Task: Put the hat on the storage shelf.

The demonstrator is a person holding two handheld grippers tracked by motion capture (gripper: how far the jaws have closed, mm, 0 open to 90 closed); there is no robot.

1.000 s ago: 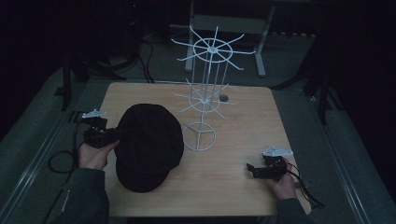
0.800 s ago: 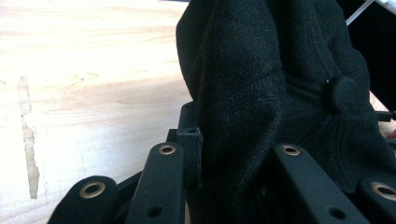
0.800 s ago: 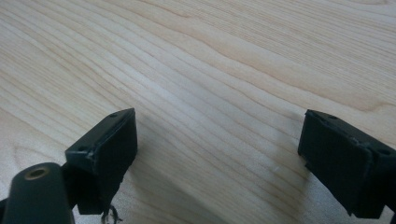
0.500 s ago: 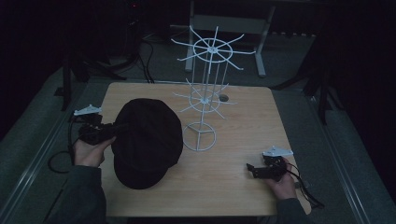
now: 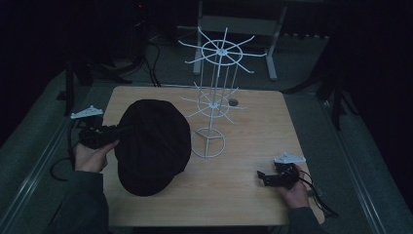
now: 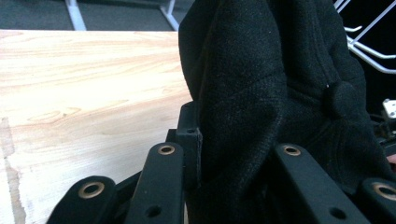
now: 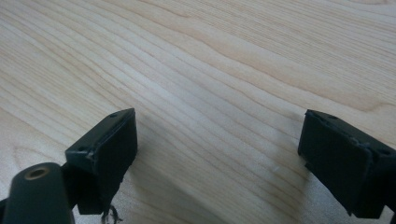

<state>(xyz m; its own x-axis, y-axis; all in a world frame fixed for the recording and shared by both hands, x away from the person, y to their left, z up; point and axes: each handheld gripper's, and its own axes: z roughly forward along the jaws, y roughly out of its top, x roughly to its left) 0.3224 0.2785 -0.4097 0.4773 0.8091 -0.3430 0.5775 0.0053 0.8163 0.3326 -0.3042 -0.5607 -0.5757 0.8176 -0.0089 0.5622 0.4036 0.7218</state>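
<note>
1. Since a second ago the black cap [image 5: 153,146] looks tipped up a little more at its left edge, where the left gripper [image 5: 119,131] has it; its spot on the bench [image 5: 253,112] is much the same, and the right gripper [image 5: 265,178] is where it was.
2. Cap now: it lies on the left half of the bench, its near part resting on the wood, just left of the round foot of the white wire rack [image 5: 214,105].
3. Left gripper: its jaws are closed on a fold of the cap's left edge. In the left gripper view the dark cloth [image 6: 271,93] bunches between the two black jaws and rises in front of the camera, with the cap's top button to the right.
4. Right gripper: it rests near the bench's near right corner, well apart from the cap, jaws wide open over bare wood [image 7: 210,70] with nothing between them.
5. Step in hand, as I judge it: lifting the cap to hang it on one of the rack's arms.
6. To do it well: keep the pinch firm on the cloth, raise the cap clear of the bench before carrying it right, and approach a free arm from outside so the rack is not knocked.
7. Risk: soft cloth may slip or sag; the free gripper could steady the far rim.
</note>
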